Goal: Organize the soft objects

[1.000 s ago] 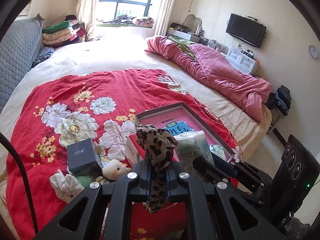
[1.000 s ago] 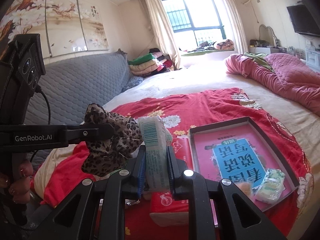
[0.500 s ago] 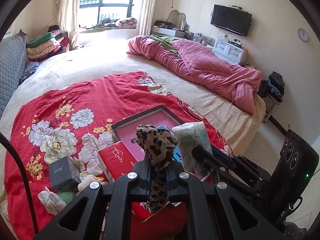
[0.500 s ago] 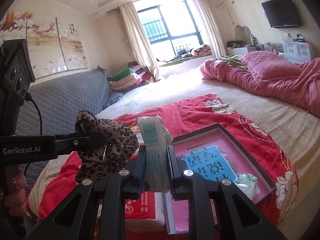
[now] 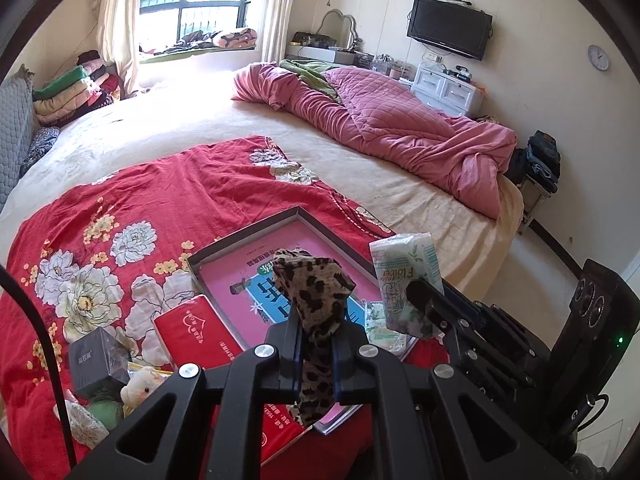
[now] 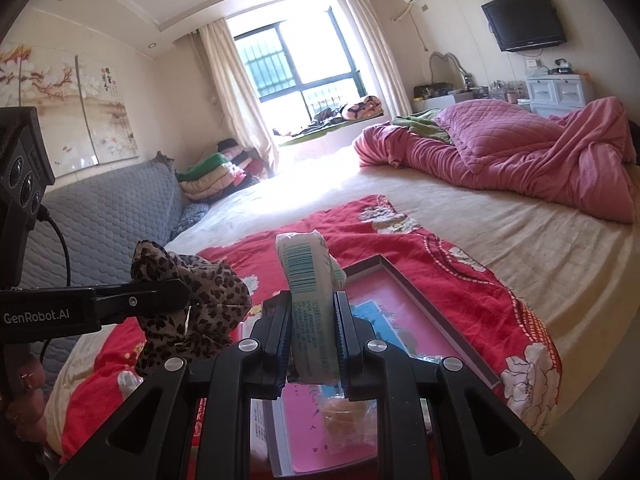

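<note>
My left gripper [image 5: 316,340] is shut on a leopard-print cloth [image 5: 316,300], held above the shallow box [image 5: 248,236] with the pink book inside. In the right wrist view the same cloth [image 6: 192,292] hangs at the left, pinched by the left gripper's fingers [image 6: 132,300]. My right gripper [image 6: 314,336] is shut on a white tissue pack [image 6: 312,292] that stands upright between its pads. From the left wrist view that pack [image 5: 404,280] shows at the right, over the box's near right corner. A small wrapped pack [image 5: 380,320] lies in the box.
On the red flowered blanket [image 5: 140,200] lie a red tissue pack [image 5: 196,332], a dark box [image 5: 96,360], a small plush toy [image 5: 140,384] and a white cloth [image 5: 80,424]. A pink quilt [image 5: 392,128] sits on the bed's far right. A grey headboard [image 6: 100,208] is at left.
Both grippers have moved sideways over the bed with their loads, from over the clutter to above the box. The grips are unchanged.
</note>
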### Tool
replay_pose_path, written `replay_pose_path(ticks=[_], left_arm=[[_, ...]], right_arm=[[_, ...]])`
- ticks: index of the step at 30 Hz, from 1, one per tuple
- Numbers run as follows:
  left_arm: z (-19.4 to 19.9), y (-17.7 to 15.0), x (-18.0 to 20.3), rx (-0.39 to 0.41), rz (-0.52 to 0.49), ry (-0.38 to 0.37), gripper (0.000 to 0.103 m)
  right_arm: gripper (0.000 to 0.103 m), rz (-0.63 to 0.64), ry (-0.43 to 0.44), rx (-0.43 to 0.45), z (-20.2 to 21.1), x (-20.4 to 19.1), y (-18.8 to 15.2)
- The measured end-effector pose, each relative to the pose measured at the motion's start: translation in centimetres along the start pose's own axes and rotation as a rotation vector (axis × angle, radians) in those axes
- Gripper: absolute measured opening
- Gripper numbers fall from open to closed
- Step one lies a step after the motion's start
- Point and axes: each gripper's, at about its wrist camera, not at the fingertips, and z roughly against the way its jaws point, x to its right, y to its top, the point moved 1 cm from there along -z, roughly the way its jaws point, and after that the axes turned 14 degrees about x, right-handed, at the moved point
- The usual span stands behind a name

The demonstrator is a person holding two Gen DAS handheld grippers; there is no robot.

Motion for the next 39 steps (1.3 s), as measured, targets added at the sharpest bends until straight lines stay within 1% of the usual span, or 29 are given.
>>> replay_pose_path(ticks=[4,7,12,15,18,23,25,26,28,31,35,39], left_arm=[[-1.7,-0.7,0.2,-0.027,0.002,-0.015,0.011],[-3.5,-1.3,0.1,-0.061,0.019,-0.021,0.011],[-6.3,-2.5,-0.2,-0.112,0.025,-0.009,0.011],[-7.6,-3.3,-0.4,-0.147,0.044,-0.017,0.011],[-8.8,-4.0,-0.3,-0.167,0.041,-0.019,0.011],[-10.4,-4.6,-0.7,-0.197,0.097,-0.061,0.011],[-11.0,-4.8,-1.0,-0.214,0.147,-0.102,0.011],[-11.3,-4.8,-1.1,-0.218,0.148,-0.096,0.011],[-11.9,-5.0,-1.0,-0.228,0.117,-0.068,0.011],[-13.0,-5.5,-1.3,-0.272,0.119,-0.05,0.011],[-13.7,-5.9,-1.3,-0.293,0.047,0.009,0.011],[-14.3,-6.2,-1.7,-0.316,0.054,0.014,0.011]], right_arm=[[0.02,-0.017,-0.015,-0.009,-0.3,1.1,-0.3],[0.02,-0.034,-0.032,-0.027,-0.7,2.0,-0.7],[0.02,-0.065,-0.052,-0.051,-1.6,3.4,-1.7],[0.02,-0.085,-0.056,-0.061,-2.0,4.1,-2.1],[0.02,-0.083,-0.061,-0.072,-2.5,4.5,-2.4],[0.02,-0.093,-0.065,-0.091,-3.5,5.1,-3.2],[0.02,-0.104,-0.062,-0.093,-3.8,5.3,-3.3],[0.02,-0.106,-0.063,-0.095,-4.0,5.4,-3.4],[0.02,-0.106,-0.066,-0.103,-4.4,5.6,-3.6],[0.02,-0.114,-0.065,-0.125,-5.1,5.7,-4.0],[0.02,-0.117,-0.06,-0.162,-6.2,5.7,-4.9],[0.02,-0.135,-0.054,-0.216,-7.3,6.0,-6.0]])
